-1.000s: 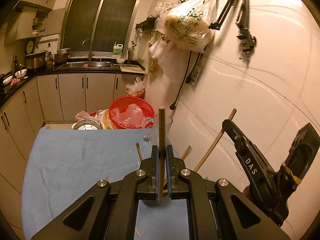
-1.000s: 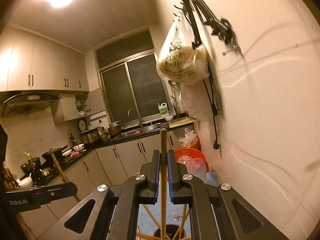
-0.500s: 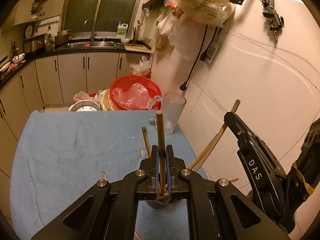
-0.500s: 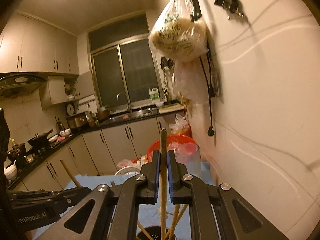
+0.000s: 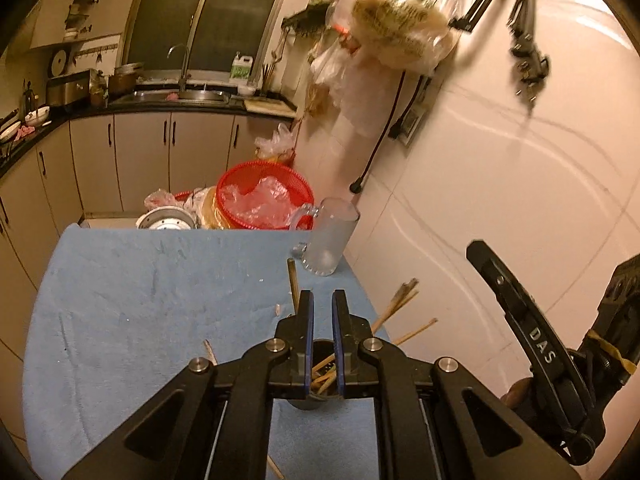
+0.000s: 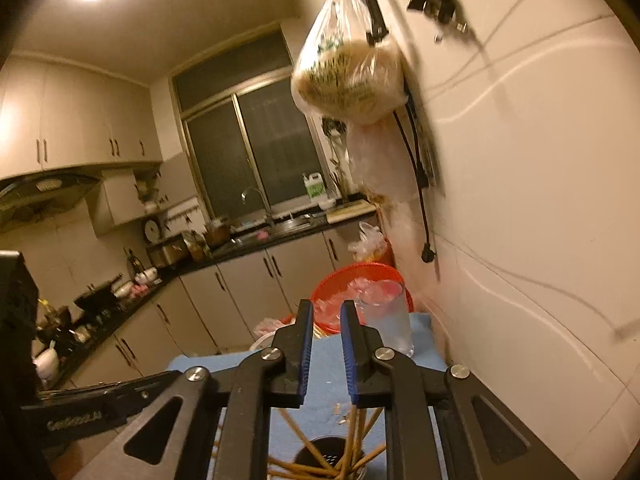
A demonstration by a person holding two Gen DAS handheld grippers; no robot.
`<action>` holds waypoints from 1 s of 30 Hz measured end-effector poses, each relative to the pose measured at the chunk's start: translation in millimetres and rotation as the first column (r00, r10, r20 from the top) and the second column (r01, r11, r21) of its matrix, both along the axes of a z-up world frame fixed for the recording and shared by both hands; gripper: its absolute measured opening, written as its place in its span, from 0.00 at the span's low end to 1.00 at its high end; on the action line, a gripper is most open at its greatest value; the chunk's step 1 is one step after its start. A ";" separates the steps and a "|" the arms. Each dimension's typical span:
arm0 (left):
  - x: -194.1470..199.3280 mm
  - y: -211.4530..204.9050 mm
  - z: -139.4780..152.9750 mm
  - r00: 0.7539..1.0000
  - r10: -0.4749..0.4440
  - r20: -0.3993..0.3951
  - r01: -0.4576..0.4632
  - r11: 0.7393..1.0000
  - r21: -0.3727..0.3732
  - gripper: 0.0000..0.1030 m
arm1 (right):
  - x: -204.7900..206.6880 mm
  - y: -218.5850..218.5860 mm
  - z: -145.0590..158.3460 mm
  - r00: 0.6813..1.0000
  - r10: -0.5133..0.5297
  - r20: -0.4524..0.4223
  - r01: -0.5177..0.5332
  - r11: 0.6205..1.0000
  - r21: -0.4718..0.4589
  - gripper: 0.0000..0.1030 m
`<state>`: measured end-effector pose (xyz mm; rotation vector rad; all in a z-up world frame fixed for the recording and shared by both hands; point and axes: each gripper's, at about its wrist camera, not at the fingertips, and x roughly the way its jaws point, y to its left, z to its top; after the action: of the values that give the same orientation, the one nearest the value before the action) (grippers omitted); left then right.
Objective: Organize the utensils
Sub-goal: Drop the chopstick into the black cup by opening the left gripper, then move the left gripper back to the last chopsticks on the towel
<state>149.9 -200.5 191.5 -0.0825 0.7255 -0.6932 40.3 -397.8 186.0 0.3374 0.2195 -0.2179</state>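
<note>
Both chopsticks have dropped into the cup (image 5: pixel 316 396) near the table's (image 5: pixel 140 300) right edge; left claw (image 5: pixel 320 344) and right claw (image 6: pixel 325 350) stand spread, empty, the right's jaws having just opened.

Right gripper (image 6: pixel 324 312) with blue-padded jaws parted and empty, having just been opening, above dark round holder (image 6: pixel 320 458) of wooden chopsticks (image 6: pixel 352 436), frosted glass mug (image 6: pixel 386 316) on blue cloth (image 6: pixel 324 364)

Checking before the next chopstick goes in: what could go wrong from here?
1. The chopsticks splay far out of the small dark holder; their lean could tip it.
2. The left claw hangs right over the holder, so a careless lift may snag a stick.
3. The glass mug stands just beyond the holder and could be knocked.
</note>
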 end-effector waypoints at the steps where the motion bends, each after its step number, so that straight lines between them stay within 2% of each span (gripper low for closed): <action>1: -5.6 6.0 5.0 1.000 0.000 0.011 0.000 1.000 -0.010 0.08 | -10.3 3.5 3.3 1.000 0.013 0.012 -0.013 1.000 0.005 0.16; 5: -28.8 35.2 18.7 0.999 0.010 0.042 -0.009 0.999 -0.039 0.08 | -39.7 19.0 6.3 0.997 0.074 0.030 -0.074 0.997 0.008 0.16; 9: -45.8 73.8 9.1 0.998 0.037 0.047 -0.037 0.999 -0.016 0.08 | -57.7 41.7 -16.8 0.975 0.218 -0.044 -0.216 0.975 0.043 0.34; 12: -50.3 106.2 -20.1 0.997 0.073 0.002 -0.073 0.997 0.027 0.09 | -57.5 61.5 -56.2 0.934 0.324 -0.153 -0.312 0.945 0.095 0.34; 15: -44.9 134.4 -73.0 0.988 0.116 -0.100 -0.105 0.989 0.106 0.09 | -46.3 80.8 -103.5 0.873 0.404 -0.274 -0.376 0.914 0.151 0.34; 16: -41.3 141.9 -92.6 0.980 0.141 -0.140 -0.121 0.983 0.139 0.09 | -38.3 90.6 -125.2 0.836 0.434 -0.337 -0.397 0.901 0.175 0.34; 20: -29.2 160.8 -155.5 0.936 0.198 -0.290 -0.141 0.969 0.205 0.09 | -11.1 107.8 -181.0 0.755 0.456 -0.472 -0.386 0.890 0.243 0.33; 23: -24.3 163.0 -177.9 0.922 0.213 -0.324 -0.143 0.964 0.225 0.09 | 8.6 119.1 -210.0 0.707 0.436 -0.556 -0.379 0.898 0.223 0.33; 25: -20.2 161.5 -186.2 0.919 0.208 -0.336 -0.134 0.964 0.230 0.09 | 17.8 124.0 -227.7 0.676 0.422 -0.604 -0.364 0.904 0.224 0.28; 28: -13.1 157.5 -191.8 0.914 0.206 -0.348 -0.130 0.964 0.231 0.09 | 26.7 126.5 -244.1 0.651 0.410 -0.639 -0.366 0.907 0.209 0.18; 30: -10.0 153.4 -195.4 0.911 0.204 -0.358 -0.125 0.965 0.232 0.09 | 25.7 129.1 -244.9 0.651 0.399 -0.646 -0.380 0.908 0.178 0.12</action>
<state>139.9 -47.1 -3.9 -0.0904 1.1462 -0.4379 66.0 -268.7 -58.9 0.2150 1.0163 0.1097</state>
